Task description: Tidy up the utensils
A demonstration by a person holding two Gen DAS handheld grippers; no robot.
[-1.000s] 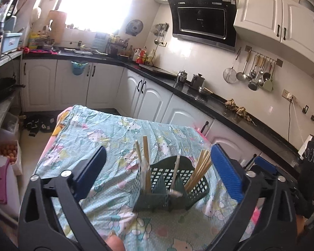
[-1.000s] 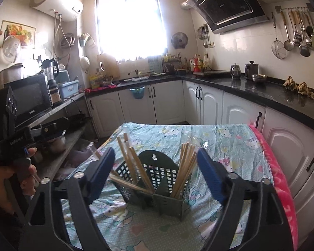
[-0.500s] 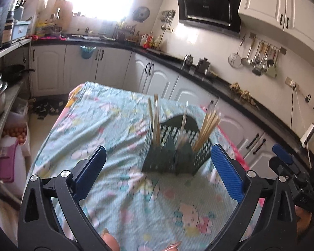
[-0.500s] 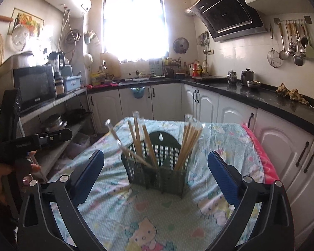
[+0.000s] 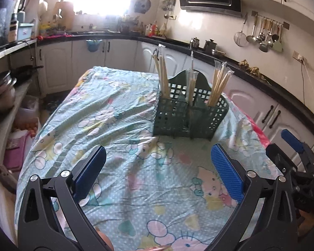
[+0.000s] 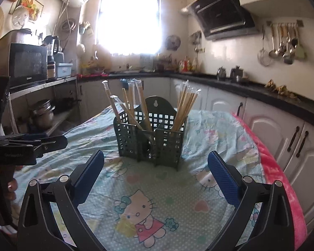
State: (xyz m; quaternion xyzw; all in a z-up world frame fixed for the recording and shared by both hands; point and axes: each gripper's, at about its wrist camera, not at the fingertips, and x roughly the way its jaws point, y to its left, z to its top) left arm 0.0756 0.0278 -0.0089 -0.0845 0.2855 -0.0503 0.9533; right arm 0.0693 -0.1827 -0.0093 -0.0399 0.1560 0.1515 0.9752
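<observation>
A dark green utensil caddy (image 5: 190, 113) is standing upright on the table, on a pale blue cartoon-print cloth (image 5: 106, 113), toward the table's far edge and nearer its right side as the left wrist camera sees it. The caddy is a perforated plastic basket with a raised arched back panel and inner dividers splitting it into compartments. In the left compartment, a few wrapped chopsticks (image 6: 134, 106) are leaning at mixed angles, one slanting across the others. In the right compartment, a tighter bundle of wrapped chopsticks (image 6: 185, 108) is fanning upward and outward. From the left wrist view, a single wrapped stick (image 5: 191, 79) is rising from a middle compartment in front of the back panel.

The left gripper (image 5: 158, 170) is hovering over the cloth near the table's near edge, its blue pads spread wide with nothing between them. The right gripper (image 6: 156, 172) is likewise hanging wide apart and empty, just short of the caddy; its jaws have just been opening to their fullest. A pink towel (image 6: 276, 173) is lying along the table's right edge, under the cloth's border.
</observation>
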